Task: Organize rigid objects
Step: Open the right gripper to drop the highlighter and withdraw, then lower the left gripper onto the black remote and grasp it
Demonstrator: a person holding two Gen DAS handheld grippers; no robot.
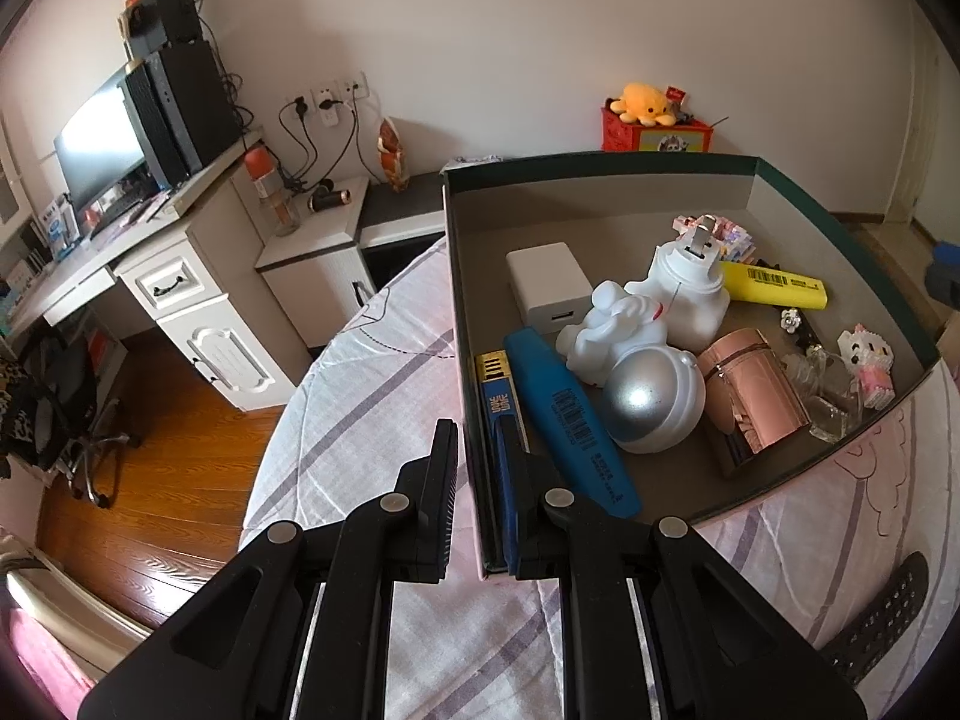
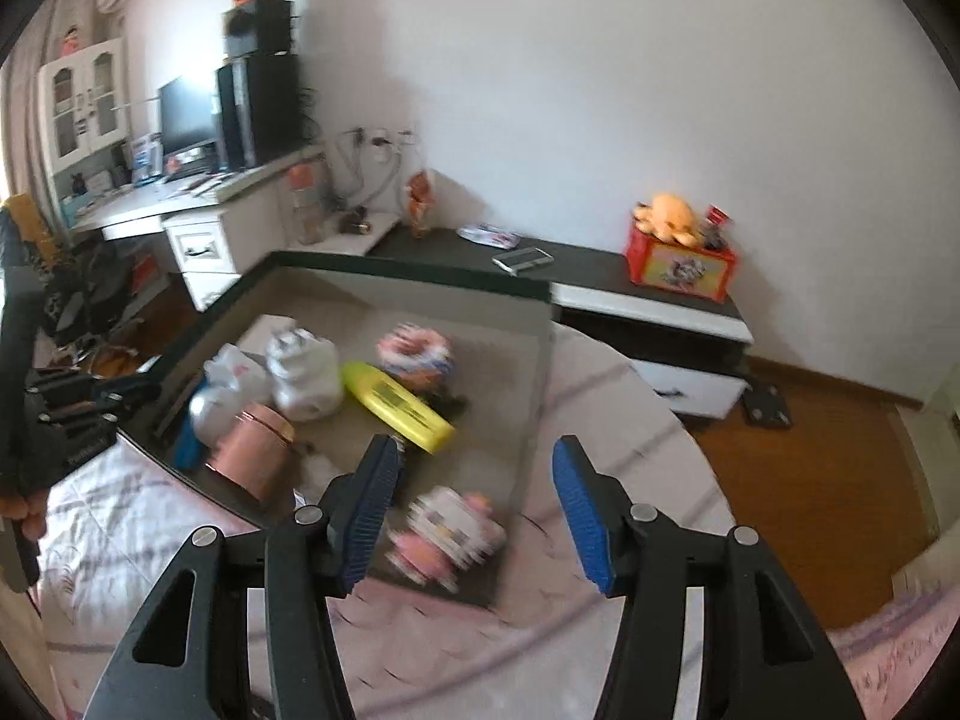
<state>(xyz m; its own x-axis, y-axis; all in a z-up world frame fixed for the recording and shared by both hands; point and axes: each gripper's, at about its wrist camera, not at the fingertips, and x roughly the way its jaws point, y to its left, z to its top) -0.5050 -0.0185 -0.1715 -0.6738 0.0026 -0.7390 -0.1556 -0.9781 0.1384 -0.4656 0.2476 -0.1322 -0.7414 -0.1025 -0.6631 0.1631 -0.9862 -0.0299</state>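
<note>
A green-rimmed cardboard box point(image 1: 600, 180) lies on the pink bedsheet. My left gripper point(image 1: 477, 450) is shut on its near left wall. Inside lie a blue highlighter point(image 1: 570, 420), a white astronaut figure point(image 1: 636, 372), a white charger point(image 1: 549, 288), a yellow highlighter point(image 1: 774, 287), a pink cylinder point(image 1: 750, 396) and a pink-and-white brick kitten point(image 1: 867, 360). In the blurred right wrist view my right gripper point(image 2: 474, 447) stands open over the box's point(image 2: 420, 267) near right corner. The brick kitten point(image 2: 447, 540) lies between its blue pads point(image 2: 366, 504), untouched by them. The left gripper point(image 2: 72, 420) shows at that view's left edge.
The bed point(image 1: 360, 390) ends in a rounded edge above a wooden floor point(image 1: 150, 480). Beyond stand a white desk point(image 1: 180, 276) with a monitor point(image 1: 102, 144), and a low cabinet point(image 2: 600, 276) bearing a red box with a yellow plush point(image 2: 678, 246).
</note>
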